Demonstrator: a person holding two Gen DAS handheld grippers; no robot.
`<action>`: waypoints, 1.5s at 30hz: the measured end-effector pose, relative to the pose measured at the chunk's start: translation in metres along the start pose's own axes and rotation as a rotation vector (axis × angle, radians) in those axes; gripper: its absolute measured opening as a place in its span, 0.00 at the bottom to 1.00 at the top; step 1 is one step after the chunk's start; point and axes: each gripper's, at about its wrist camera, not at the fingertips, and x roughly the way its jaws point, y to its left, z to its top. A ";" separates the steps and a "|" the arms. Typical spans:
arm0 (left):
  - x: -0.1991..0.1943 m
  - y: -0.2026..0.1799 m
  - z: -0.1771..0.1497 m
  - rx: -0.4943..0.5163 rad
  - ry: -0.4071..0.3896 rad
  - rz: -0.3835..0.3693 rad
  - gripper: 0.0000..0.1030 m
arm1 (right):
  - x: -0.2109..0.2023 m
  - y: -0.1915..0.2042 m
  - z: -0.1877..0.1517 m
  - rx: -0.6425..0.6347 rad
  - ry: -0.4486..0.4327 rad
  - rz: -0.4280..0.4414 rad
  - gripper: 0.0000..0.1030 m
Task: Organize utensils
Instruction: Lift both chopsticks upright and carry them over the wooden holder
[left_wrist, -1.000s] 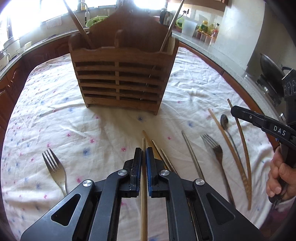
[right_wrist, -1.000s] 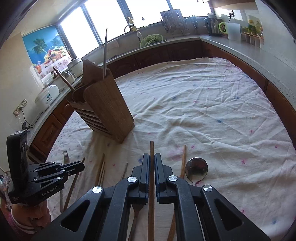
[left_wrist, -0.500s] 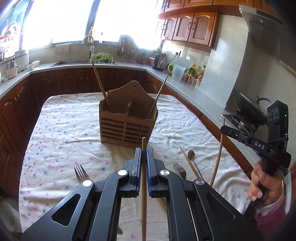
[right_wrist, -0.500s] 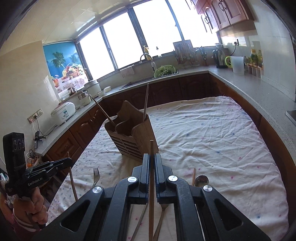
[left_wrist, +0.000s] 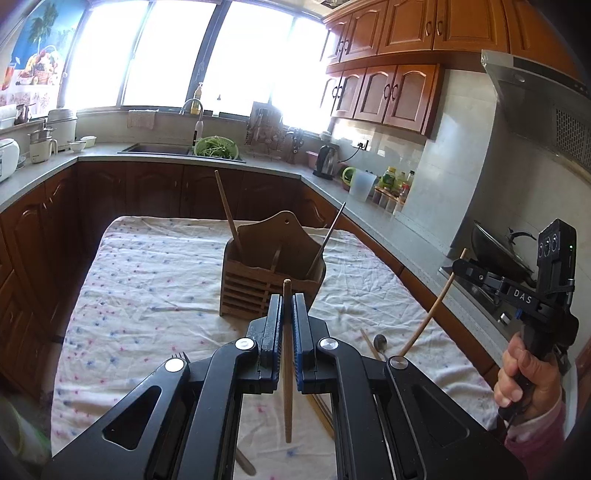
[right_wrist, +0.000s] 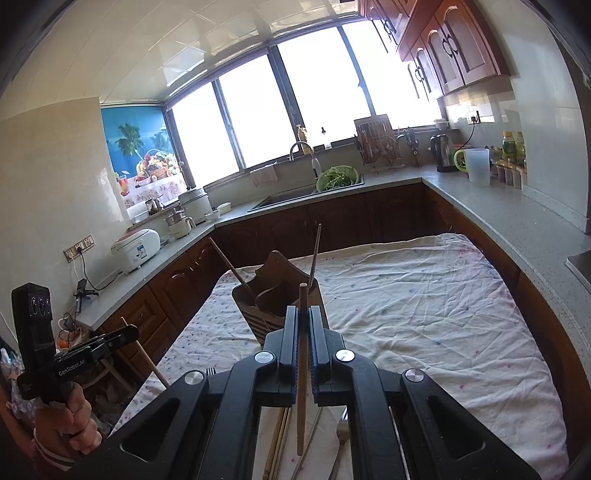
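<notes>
Left hand-held gripper (left_wrist: 287, 314) clamped on one chopstick (left_wrist: 287, 369), right hand-held gripper (right_wrist: 303, 328) on another (right_wrist: 302, 387), two sticks in one wooden holder (left_wrist: 271, 280)

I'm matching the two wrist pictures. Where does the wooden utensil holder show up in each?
Left wrist: wooden utensil holder at centre, just beyond the left gripper.
Right wrist: holder at centre-left, behind the right gripper.
Shared landmark: green colander by the sink.

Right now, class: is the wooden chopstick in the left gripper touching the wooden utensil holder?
Apart. The right wrist view shows the left gripper holding its wooden chopstick out over the floor, well clear of the wooden utensil holder.
</notes>
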 end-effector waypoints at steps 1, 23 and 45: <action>0.000 0.001 0.001 -0.003 -0.002 0.000 0.04 | 0.001 0.001 0.000 0.000 0.000 0.001 0.05; -0.002 0.028 0.092 -0.027 -0.259 0.061 0.04 | 0.033 0.020 0.066 0.020 -0.161 0.034 0.05; 0.113 0.075 0.114 -0.134 -0.324 0.141 0.04 | 0.136 0.009 0.071 0.015 -0.203 -0.053 0.05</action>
